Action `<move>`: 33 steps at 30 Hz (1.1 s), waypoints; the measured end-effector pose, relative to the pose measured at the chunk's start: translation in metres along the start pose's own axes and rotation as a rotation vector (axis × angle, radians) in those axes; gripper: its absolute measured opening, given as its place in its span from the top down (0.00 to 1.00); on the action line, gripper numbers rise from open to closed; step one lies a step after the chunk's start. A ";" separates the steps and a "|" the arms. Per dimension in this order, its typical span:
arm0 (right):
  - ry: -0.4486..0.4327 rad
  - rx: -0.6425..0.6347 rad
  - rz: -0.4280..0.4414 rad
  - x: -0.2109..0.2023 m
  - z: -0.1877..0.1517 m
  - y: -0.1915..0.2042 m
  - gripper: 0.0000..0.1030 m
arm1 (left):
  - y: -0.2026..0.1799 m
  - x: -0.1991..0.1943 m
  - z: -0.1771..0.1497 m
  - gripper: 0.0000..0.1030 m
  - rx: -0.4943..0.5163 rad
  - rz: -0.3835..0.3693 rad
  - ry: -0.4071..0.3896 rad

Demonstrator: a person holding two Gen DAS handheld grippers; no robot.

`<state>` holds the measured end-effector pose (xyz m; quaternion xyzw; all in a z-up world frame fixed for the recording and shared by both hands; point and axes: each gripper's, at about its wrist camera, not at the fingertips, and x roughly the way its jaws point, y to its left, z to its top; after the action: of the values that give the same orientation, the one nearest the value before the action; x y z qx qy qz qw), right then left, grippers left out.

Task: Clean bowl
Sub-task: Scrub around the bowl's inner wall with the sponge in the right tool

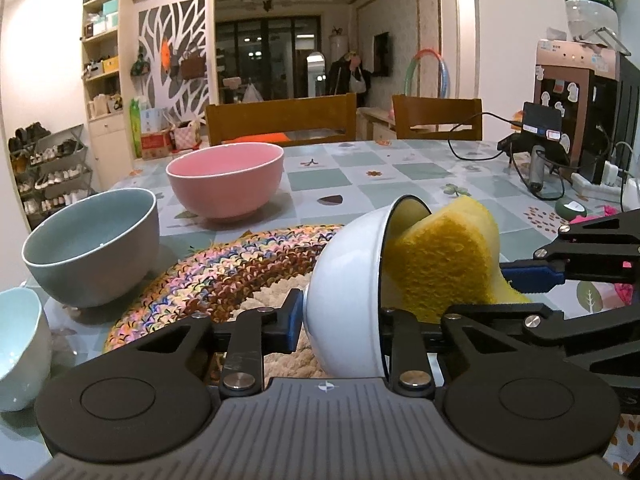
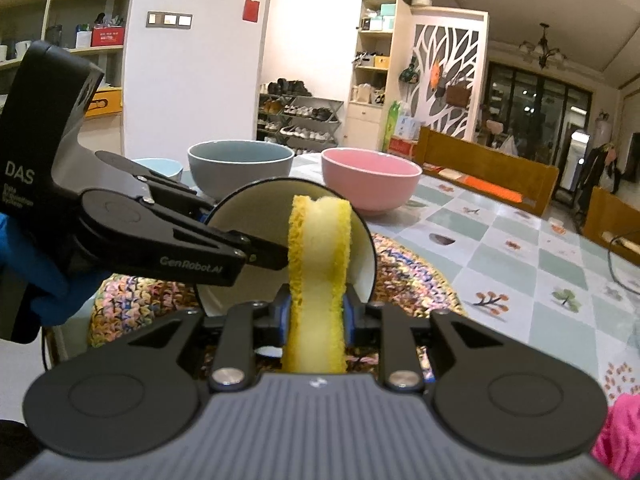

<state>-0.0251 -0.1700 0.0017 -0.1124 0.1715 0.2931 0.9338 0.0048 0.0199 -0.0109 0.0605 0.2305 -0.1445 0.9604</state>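
My left gripper [image 1: 338, 320] is shut on the rim of a white bowl [image 1: 348, 276] and holds it tipped on its side above a braided mat [image 1: 224, 276], its mouth facing right. My right gripper [image 2: 316, 312] is shut on a folded yellow sponge [image 2: 318, 264] and presses it into the bowl's inside [image 2: 248, 216]. In the left wrist view the sponge [image 1: 444, 256] fills the bowl's mouth and the right gripper's fingers [image 1: 532, 276] come in from the right. In the right wrist view the left gripper [image 2: 256, 256] clamps the bowl's left rim.
A grey-blue bowl [image 1: 92, 248], a pink bowl [image 1: 226, 180] and a pale blue bowl [image 1: 20, 348] stand on the checked table to the left. Cables and a small device [image 1: 536, 148] lie at the far right. Two wooden chairs [image 1: 280, 118] stand behind the table. A pink cloth [image 2: 620, 440] lies at the right.
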 end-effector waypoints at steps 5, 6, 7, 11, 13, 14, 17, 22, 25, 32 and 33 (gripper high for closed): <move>-0.025 0.012 -0.019 -0.002 0.000 -0.003 0.74 | -0.005 0.000 0.001 0.74 0.026 0.007 -0.010; -0.034 0.019 -0.018 -0.002 0.001 -0.004 0.74 | -0.006 0.000 0.002 0.74 0.030 0.008 -0.011; -0.042 0.026 -0.018 -0.003 0.001 -0.005 0.75 | -0.006 0.000 0.002 0.74 0.034 0.009 -0.013; -0.054 0.035 -0.024 -0.004 0.002 -0.007 0.78 | -0.009 0.000 0.003 0.73 0.047 0.011 -0.018; -0.052 0.015 -0.035 -0.004 0.003 -0.004 0.79 | -0.010 0.000 0.003 0.73 0.053 0.013 -0.018; -0.053 -0.009 -0.046 -0.005 0.005 -0.002 0.79 | -0.011 0.000 0.004 0.73 0.060 0.014 -0.019; -0.047 -0.079 -0.082 -0.008 0.009 0.005 0.79 | -0.014 0.001 0.004 0.73 0.079 0.017 -0.017; 0.005 -0.241 -0.188 0.000 0.008 0.017 0.80 | -0.019 0.002 0.003 0.72 0.100 0.005 -0.017; 0.038 -0.250 -0.207 0.008 0.004 0.010 0.80 | -0.020 0.002 0.003 0.70 0.105 0.006 -0.020; 0.081 -0.156 -0.175 0.016 -0.009 -0.011 0.80 | -0.026 0.003 0.004 0.63 0.113 0.000 -0.027; 0.082 -0.144 -0.169 0.017 -0.009 -0.012 0.80 | -0.027 0.003 0.004 0.63 0.113 0.000 -0.027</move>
<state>-0.0075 -0.1742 -0.0121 -0.2053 0.1777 0.2202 0.9369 0.0005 -0.0071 -0.0101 0.1128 0.2089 -0.1581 0.9585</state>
